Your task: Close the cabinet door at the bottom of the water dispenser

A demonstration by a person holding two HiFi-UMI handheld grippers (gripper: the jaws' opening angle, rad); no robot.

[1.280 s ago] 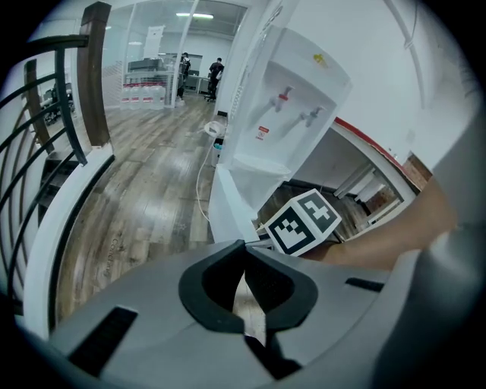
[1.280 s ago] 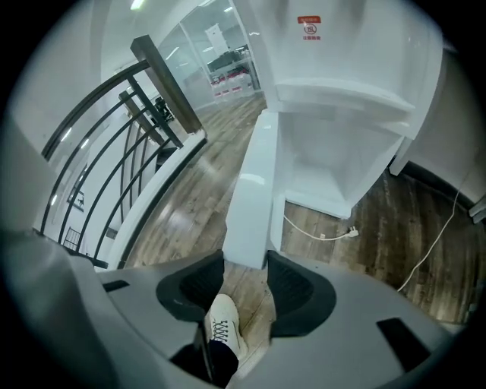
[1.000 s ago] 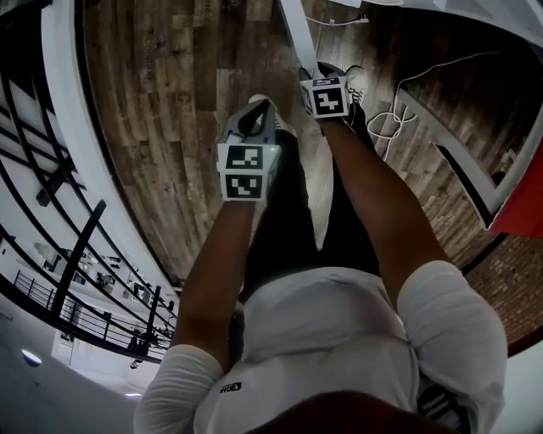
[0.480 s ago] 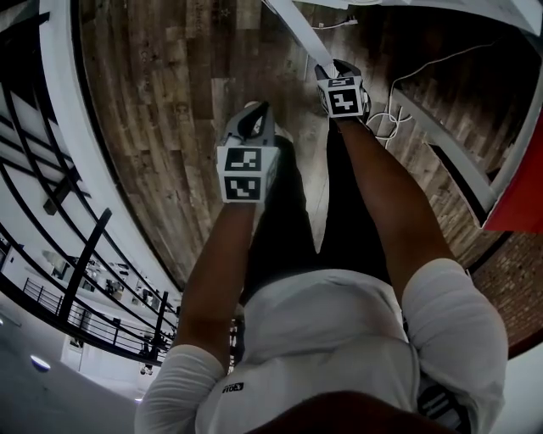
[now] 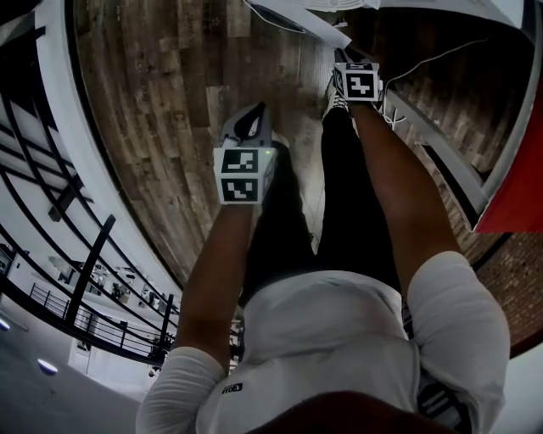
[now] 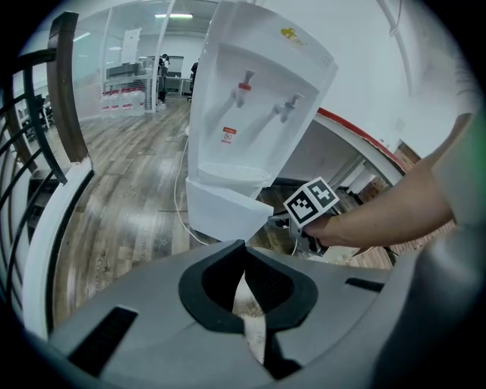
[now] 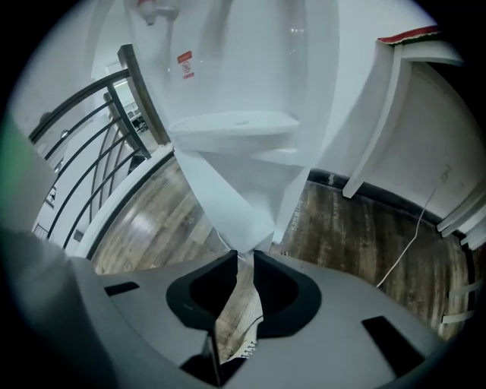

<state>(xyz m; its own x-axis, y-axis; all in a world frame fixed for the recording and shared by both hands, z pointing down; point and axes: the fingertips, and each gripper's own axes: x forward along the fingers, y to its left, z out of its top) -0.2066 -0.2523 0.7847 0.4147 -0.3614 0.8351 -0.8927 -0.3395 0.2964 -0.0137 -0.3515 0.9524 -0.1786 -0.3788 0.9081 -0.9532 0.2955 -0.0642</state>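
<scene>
The white water dispenser (image 6: 258, 91) stands on the wood floor, and its bottom cabinet door (image 6: 224, 213) hangs open toward me. In the head view the door (image 5: 293, 17) is a white strip at the top edge. My right gripper (image 5: 348, 59) is at that door's edge. In the right gripper view the door's (image 7: 228, 190) lower corner lies just beyond the right gripper (image 7: 241, 257). Its jaws have just been closing and stand a narrow gap apart, with nothing pressed between them. My left gripper (image 5: 257, 110) hangs lower left over the floor. The left gripper (image 6: 243, 245) is shut and empty.
A black railing (image 5: 93, 229) on a white curb (image 5: 59, 102) curves along the left. A white cable (image 5: 416, 63) lies on the floor at the right, beside a white frame (image 5: 450, 161) and a red panel (image 5: 517, 195). The person's legs (image 5: 339, 195) stand below the grippers.
The right gripper has travelled up and right in the head view, reaching the door's edge. The left gripper has stayed almost where it was.
</scene>
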